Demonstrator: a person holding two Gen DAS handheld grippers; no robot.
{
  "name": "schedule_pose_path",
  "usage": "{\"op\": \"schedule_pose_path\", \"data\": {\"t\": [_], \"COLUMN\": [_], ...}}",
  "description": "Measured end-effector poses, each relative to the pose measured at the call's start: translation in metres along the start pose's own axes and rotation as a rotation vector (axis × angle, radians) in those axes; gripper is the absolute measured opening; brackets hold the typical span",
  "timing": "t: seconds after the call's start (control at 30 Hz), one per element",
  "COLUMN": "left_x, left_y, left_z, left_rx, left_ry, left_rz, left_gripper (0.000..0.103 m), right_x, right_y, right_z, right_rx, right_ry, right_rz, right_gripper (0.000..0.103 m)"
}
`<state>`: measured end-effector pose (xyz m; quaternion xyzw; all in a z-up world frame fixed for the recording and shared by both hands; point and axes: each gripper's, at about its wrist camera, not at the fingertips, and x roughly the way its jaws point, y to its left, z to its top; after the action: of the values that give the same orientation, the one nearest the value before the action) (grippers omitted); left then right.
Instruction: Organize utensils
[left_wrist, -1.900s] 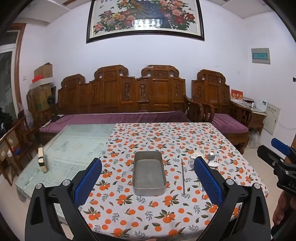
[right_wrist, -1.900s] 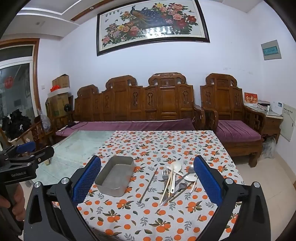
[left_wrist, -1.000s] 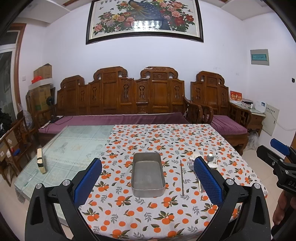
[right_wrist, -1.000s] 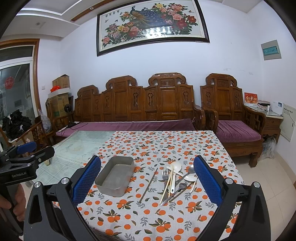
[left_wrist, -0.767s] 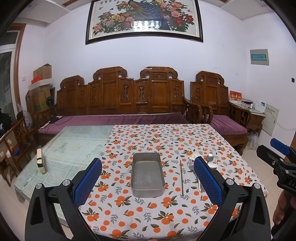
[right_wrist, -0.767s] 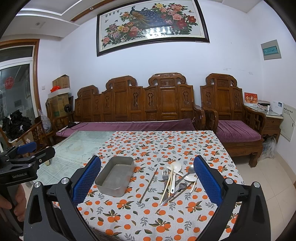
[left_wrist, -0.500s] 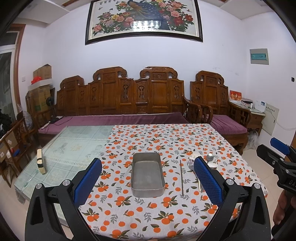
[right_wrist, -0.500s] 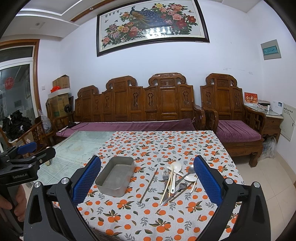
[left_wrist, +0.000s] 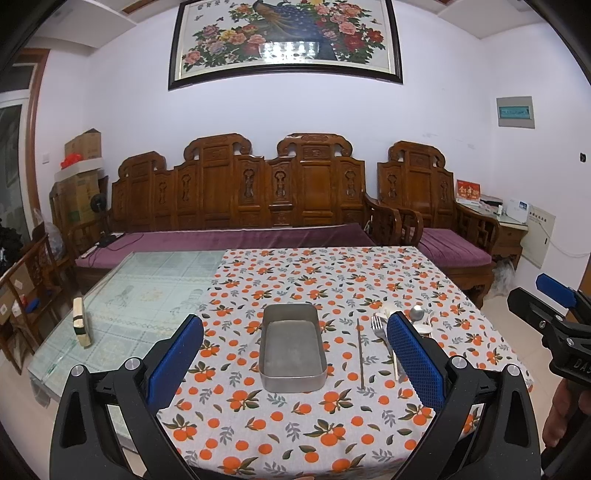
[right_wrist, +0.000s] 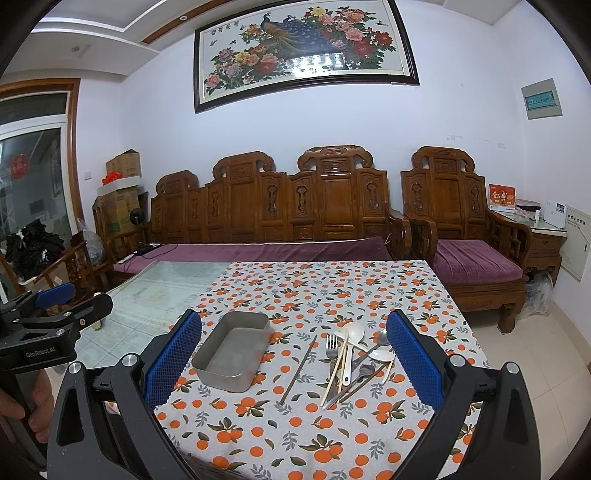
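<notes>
Right wrist: lone chopstick (right_wrist: 298, 369) runs near-to-far beside tray (right_wrist: 232, 350).

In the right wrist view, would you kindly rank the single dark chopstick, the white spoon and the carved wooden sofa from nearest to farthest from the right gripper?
From the right gripper, both jaws wide open:
1. Dark chopstick, lying alone on the tablecloth, just right of the metal tray.
2. White spoon, in the utensil pile to the right, bowl pointing away.
3. Carved wooden sofa, against the back wall beyond the table.
</notes>
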<state>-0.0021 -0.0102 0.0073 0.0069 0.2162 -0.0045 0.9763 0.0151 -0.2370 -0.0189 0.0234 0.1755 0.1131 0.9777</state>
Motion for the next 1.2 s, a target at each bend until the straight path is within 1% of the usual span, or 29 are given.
{"op": "schedule_pose_path", "data": {"t": [0.07,0.43,0.83,0.9,1.03,1.2], "left_x": [-0.003,-0.005,-0.003,0.0,0.012,0.035], "left_y": [-0.009,-0.016,-0.012,-0.011,-0.01,-0.011], "left_z": [0.004,0.006,0.005,0.003,-0.002,-0.013], "left_rx": [0.009,0.006,0.006,0.007,0.012,0.023], "left_ry": [-0.001,-0.005,0.002,0.01,0.037,0.081], "left_rz": [0.0,-0.009,-0.019,-0.021,-0.031,-0.077], "left_gripper": [0.096,0.096,0.096,0.096,0.096,0.096], "right_x": [0.0,0.001,0.0,-0.002,0.008,0.035], "right_y": [0.0,0.0,0.002,0.004,-0.001,-0.014], "right_z": [-0.001,-0.002,0.0,0.005,-0.002,-0.012], "right_rx": [-0.001,0.0,-0.001,-0.001,0.005,0.007], "right_ry": [-0.001,-0.002,0.002,0.009,0.024,0.065], "right_rz": [-0.001,0.0,-0.003,-0.003,-0.007,0.003], "right_gripper": [0.1,0.1,0.1,0.1,0.1,0.1]}}
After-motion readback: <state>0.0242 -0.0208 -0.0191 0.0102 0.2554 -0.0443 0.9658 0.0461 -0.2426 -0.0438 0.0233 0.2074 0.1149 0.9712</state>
